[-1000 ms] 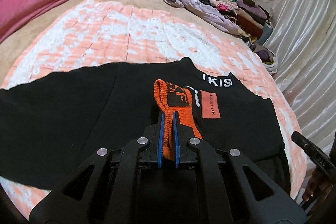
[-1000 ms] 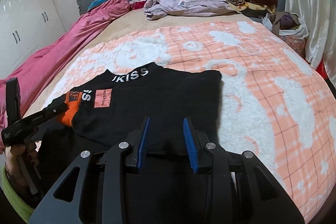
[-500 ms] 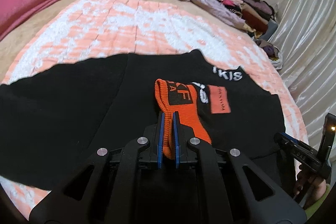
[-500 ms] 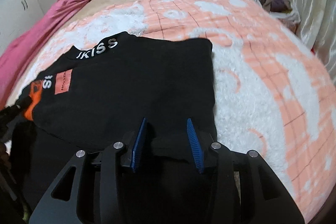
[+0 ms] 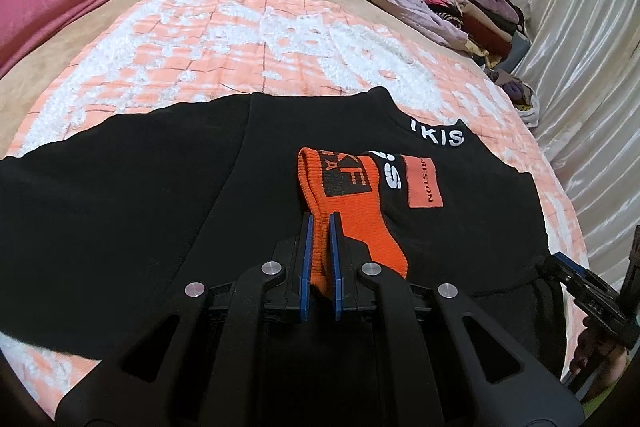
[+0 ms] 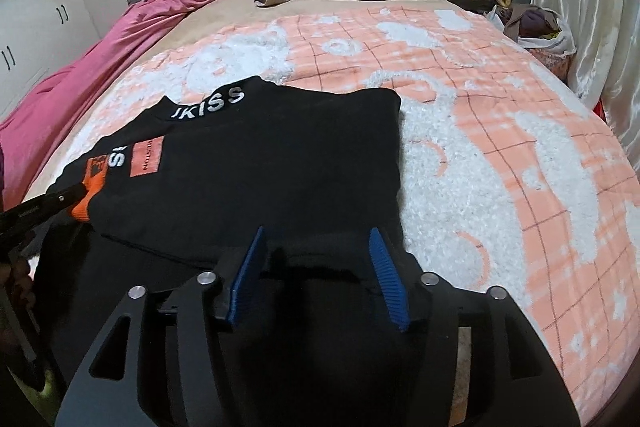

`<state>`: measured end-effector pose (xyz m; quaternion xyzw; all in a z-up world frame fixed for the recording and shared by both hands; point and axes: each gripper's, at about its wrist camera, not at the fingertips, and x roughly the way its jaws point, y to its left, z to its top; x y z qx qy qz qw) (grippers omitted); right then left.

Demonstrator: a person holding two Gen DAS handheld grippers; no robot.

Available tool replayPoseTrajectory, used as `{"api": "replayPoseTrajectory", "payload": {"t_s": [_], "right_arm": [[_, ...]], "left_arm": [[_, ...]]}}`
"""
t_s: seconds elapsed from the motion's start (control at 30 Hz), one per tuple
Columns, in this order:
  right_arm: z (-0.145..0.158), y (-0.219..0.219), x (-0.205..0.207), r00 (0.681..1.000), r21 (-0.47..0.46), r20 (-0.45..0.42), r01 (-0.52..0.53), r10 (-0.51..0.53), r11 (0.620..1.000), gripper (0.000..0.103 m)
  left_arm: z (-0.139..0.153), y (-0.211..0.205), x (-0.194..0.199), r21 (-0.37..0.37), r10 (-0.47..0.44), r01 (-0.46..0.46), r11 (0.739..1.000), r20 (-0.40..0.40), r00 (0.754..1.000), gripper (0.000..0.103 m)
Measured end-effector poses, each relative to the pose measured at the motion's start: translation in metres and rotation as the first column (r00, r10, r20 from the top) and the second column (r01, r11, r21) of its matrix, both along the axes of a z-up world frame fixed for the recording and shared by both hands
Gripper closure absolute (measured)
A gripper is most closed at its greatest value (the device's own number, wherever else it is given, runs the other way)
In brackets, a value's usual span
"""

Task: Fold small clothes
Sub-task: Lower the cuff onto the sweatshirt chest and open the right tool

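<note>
Now my left gripper [image 5: 320, 247] pinches the orange ribbed cuff [image 5: 344, 203] of the black sweatshirt [image 6: 256, 163]; right gripper [image 6: 320, 267] gapes wide over its hem at six o'clock.

Black shirt [image 5: 120, 211] hem perhaps under grippers

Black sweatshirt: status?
Left gripper shut on orange cuff. Right gripper open over black sweatshirt hem. Sleeve folded across chest. Nothing blocking.
</note>
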<state>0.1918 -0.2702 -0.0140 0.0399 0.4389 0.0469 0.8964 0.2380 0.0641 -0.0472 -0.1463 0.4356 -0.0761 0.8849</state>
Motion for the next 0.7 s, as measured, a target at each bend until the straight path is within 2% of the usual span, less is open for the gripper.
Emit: {"api": "replayPoseTrajectory", "payload": {"t_s": [0.07,0.13,0.6,0.7], "right_arm": [[0.005,-0.003,-0.004,1.000,0.008,0.019,0.014,-0.014,1.000,0.036],[0.009,-0.006,-0.008,0.999,0.021,0.043,0.019,-0.020,1.000,0.032],[0.027,0.003,-0.026,0.997,0.037,0.082,-0.011,0.008,0.999,0.032],[0.032,0.005,-0.031,0.996,0.034,0.089,-0.019,0.016,0.999,0.032]], "left_arm": [[0.001,0.000,-0.001,0.011,0.002,-0.002,1.000,0.000,1.000,0.100],[0.002,0.000,-0.003,0.016,0.003,-0.003,1.000,0.004,1.000,0.100],[0.006,0.010,-0.016,0.055,0.023,-0.023,0.998,0.009,1.000,0.100],[0.013,0.015,-0.022,0.064,0.028,-0.030,0.998,0.033,0.999,0.097]]}}
